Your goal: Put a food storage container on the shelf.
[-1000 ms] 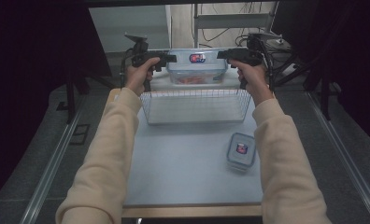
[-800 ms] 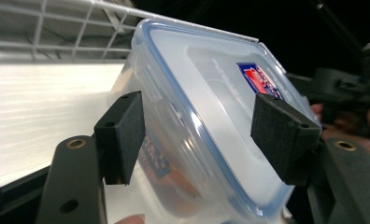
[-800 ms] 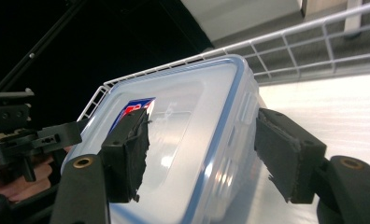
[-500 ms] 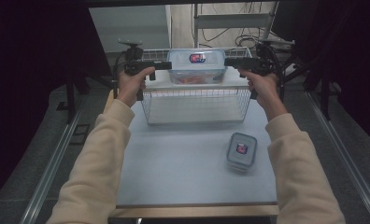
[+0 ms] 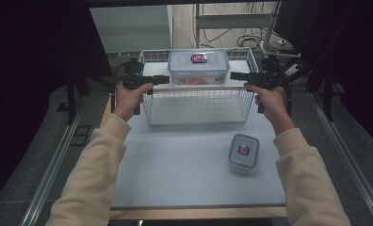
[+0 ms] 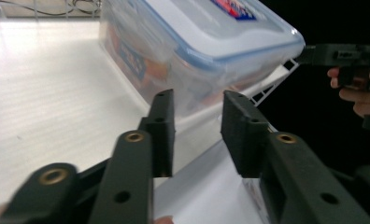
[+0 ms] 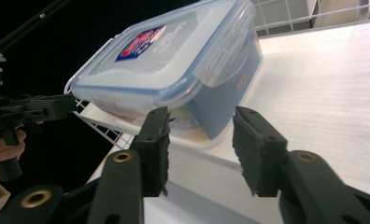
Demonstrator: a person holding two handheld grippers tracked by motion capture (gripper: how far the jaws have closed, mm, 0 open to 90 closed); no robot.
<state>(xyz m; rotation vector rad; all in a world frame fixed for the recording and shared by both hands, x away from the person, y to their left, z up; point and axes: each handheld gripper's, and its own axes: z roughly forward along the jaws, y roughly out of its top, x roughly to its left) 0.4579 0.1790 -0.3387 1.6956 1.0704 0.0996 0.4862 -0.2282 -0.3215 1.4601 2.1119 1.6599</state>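
Observation:
A large clear lidded container (image 5: 198, 66) with a red and blue label stands on a white board (image 5: 199, 87) laid across the top of a wire basket (image 5: 198, 109). My left gripper (image 5: 165, 79) points in at the board's left end, my right gripper (image 5: 232, 75) at its right end. In the left gripper view the container (image 6: 197, 51) sits just past my left gripper (image 6: 197, 130). The board's edge (image 6: 192, 123) lies between the jaws, which have just been closing with a gap still showing. My right gripper (image 7: 201, 149) straddles the board's other edge (image 7: 206, 140) likewise, below the container (image 7: 174, 70).
A small lidded container (image 5: 244, 151) lies on the white table (image 5: 184, 165) at the front right. Dark metal stands flank the basket on both sides. Shelving and cables stand behind it.
Both hands have moved outward and toward me, from beside the container to the ends of the white board. The container and basket have stayed put.

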